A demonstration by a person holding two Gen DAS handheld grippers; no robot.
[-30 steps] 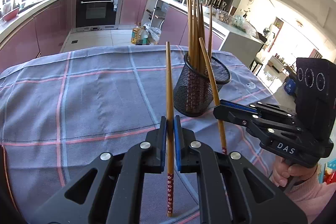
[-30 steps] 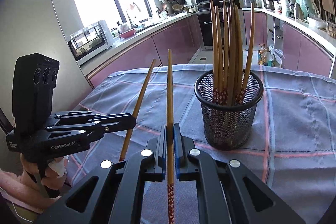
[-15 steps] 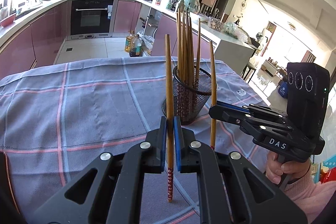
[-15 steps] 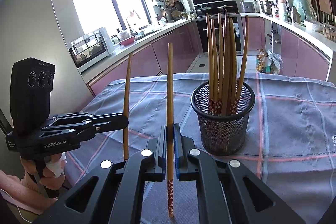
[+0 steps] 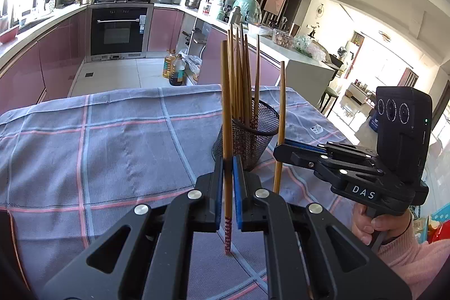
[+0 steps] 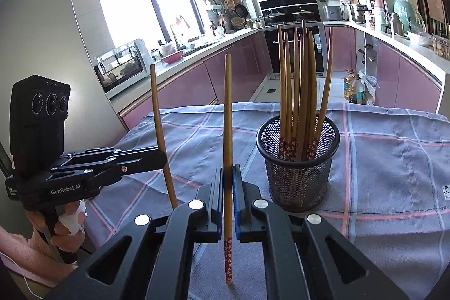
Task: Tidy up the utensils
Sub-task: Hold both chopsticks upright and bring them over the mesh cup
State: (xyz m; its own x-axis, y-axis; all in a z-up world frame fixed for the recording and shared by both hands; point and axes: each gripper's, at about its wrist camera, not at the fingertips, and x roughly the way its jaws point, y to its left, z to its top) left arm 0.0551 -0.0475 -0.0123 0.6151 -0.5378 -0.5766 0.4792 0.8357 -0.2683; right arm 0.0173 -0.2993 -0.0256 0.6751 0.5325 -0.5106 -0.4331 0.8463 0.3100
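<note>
- Left claw (image 5: 227, 187) pinches one chopstick (image 5: 226, 114) upright at frame centre; right claw (image 6: 227, 198) clamps another chopstick (image 6: 227, 131).
- Mesh holder (image 6: 296, 159) stands right of centre on the counter (image 6: 393, 159).
- Lift each patterned tip clear of the rim, then lower straight in.

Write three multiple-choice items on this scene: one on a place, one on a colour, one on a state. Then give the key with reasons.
1. Where does the mesh cup stand?
A. on the checked tablecloth
B. on the kitchen counter
C. on the floor

2. What colour are the gripping pads of the right gripper?
A. red
B. blue
C. white

3. What is the left gripper doing?
A. hanging open and empty
B. clamping a spoon
C. clamped on one chopstick

Key: A, its base sits on the cloth; B, blue strips line the fingers; C, a single stick stands upright between the shut pads.
</note>
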